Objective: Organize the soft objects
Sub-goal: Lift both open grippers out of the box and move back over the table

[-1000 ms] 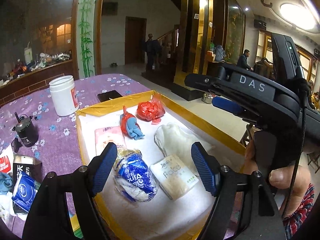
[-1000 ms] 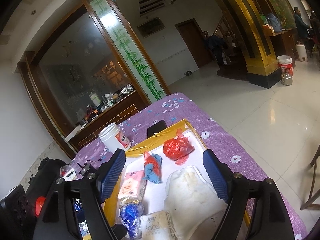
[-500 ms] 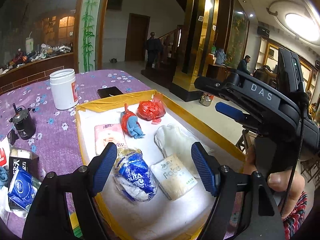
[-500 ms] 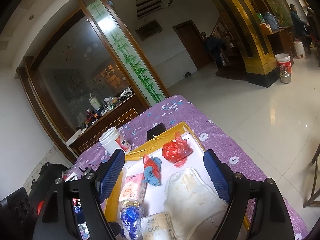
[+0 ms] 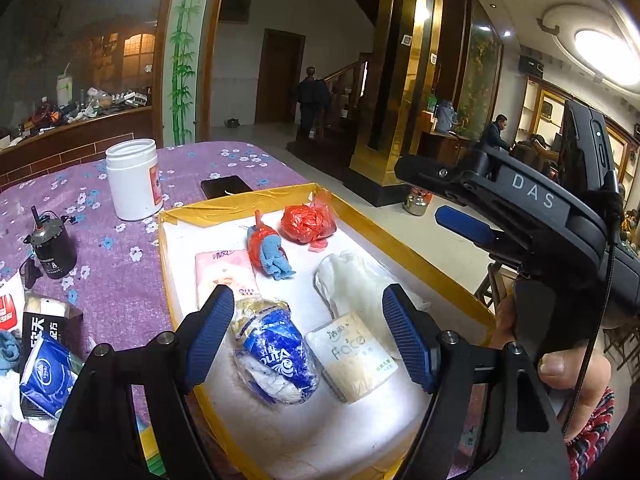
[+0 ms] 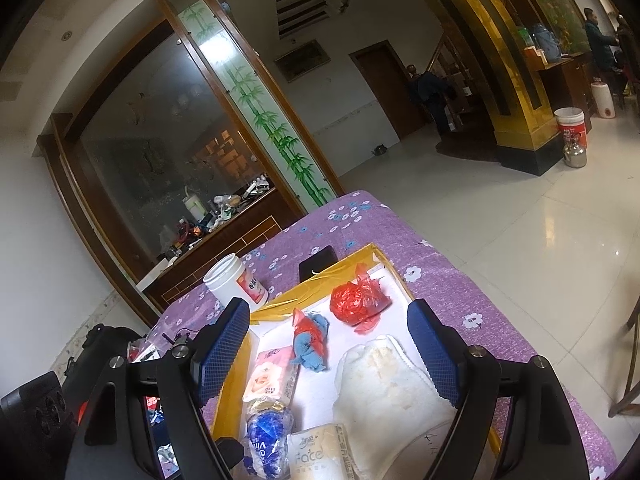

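Note:
A white tray with a yellow taped rim [image 5: 236, 200] [image 6: 304, 294] lies on the purple floral tablecloth. In it lie a red plastic bag [image 5: 306, 222] [image 6: 358, 304], a red-and-blue cloth bundle [image 5: 268, 250] [image 6: 310, 336], a pink tissue pack [image 5: 224, 272] [image 6: 270, 376], a blue-and-white tissue bag [image 5: 276, 360] [image 6: 266, 436], a "Face" tissue pack [image 5: 352, 354] [image 6: 316, 456] and a white cloth [image 5: 356, 284] [image 6: 384, 384]. My left gripper [image 5: 308, 340] is open and empty above the near tray end. My right gripper [image 6: 326, 350] is open and empty above the tray; its body [image 5: 520, 200] shows in the left wrist view.
A white jar [image 5: 134, 178] [image 6: 236, 280] and a black phone [image 5: 226, 186] [image 6: 318, 262] lie beyond the tray. A small black device [image 5: 50, 244] and several tissue packs [image 5: 46, 372] lie left of the tray. The table's right edge drops to a tiled floor [image 6: 540, 240].
Both grippers stay open and have shifted only slightly; the tray's objects have not moved.

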`<control>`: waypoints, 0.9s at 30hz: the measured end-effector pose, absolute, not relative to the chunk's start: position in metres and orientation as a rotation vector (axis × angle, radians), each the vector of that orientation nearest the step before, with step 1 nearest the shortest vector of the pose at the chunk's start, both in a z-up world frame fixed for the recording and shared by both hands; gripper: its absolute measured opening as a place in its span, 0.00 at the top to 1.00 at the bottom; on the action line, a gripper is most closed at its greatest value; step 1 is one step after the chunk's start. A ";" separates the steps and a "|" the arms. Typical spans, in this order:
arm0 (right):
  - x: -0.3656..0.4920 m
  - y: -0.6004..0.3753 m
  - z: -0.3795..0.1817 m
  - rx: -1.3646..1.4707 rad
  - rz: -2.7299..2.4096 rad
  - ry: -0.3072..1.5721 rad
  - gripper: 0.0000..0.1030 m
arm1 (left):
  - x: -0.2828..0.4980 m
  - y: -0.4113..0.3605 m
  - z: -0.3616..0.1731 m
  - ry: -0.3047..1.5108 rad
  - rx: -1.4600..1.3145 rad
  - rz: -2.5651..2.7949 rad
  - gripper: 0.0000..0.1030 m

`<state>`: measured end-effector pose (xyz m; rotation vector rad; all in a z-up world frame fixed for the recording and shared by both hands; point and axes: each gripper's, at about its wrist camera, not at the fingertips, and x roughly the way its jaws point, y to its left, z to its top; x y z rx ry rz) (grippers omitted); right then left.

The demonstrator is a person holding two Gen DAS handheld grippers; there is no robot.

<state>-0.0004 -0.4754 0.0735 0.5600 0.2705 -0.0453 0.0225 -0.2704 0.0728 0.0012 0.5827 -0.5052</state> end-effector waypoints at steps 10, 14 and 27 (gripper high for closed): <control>0.002 -0.475 0.074 0.541 -0.053 0.270 0.19 | 0.025 -0.247 0.091 0.679 -0.103 -0.515 0.26; 0.001 -0.474 0.075 0.534 -0.053 0.274 0.19 | 0.017 -0.230 0.100 0.714 -0.112 -0.518 0.26; 0.005 -0.458 0.076 0.464 -0.023 0.281 0.19 | -0.018 -0.113 0.080 0.762 -0.133 -0.395 0.26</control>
